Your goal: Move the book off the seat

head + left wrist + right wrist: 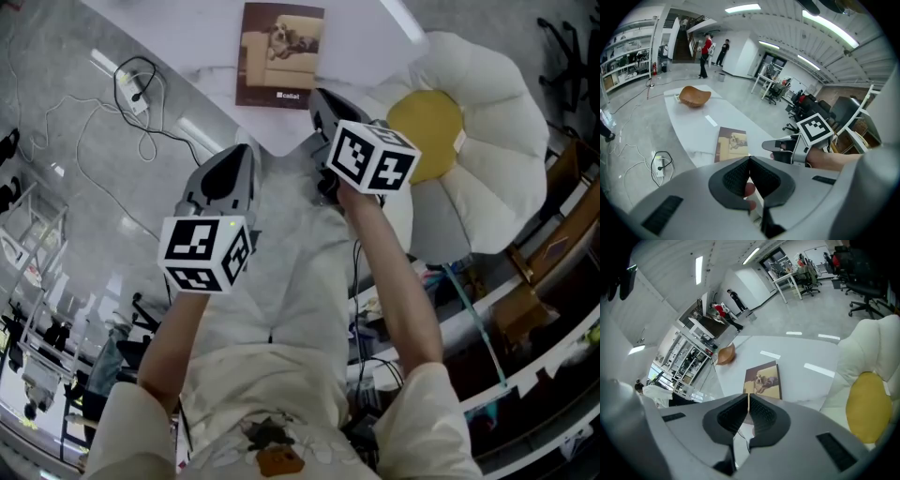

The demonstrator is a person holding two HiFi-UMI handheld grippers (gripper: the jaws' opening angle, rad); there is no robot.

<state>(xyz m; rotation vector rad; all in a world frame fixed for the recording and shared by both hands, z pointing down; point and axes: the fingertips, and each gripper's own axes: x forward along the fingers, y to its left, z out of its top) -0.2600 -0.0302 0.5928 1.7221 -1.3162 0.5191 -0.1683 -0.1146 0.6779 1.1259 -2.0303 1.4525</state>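
Nearest you, both forearms reach forward from your light shirt, one tool in each hand. The left gripper [242, 155] sits lower and to the left, angled downward, and its own view shows the fingers brought together at the tips with nothing between them. The right gripper [319, 101] is a little further forward and also angled downward. Its fingers are closed to a thin slit and hold nothing.

Just beyond the two tips lies the book [279, 54], flat and cover-up on the white surface [693, 126]. It is off the seat [487, 122], and neither gripper touches it. Its long axis runs away from you, tilted only slightly. The cover reads upright from where you stand: the dog-on-a-sofa photo is at the far end and the small white lettering at the near end, so the bottom edge points back toward you. The near edge lies close to the rim of the surface.

To the right of the book is the seat, a white petal-shaped cushion with a yellow centre, apart from the book.

On the floor [56, 141] to your left there is a power strip [131, 92] with looped cables. Further along the surface, well past the book, stands a wooden bowl [693, 96].
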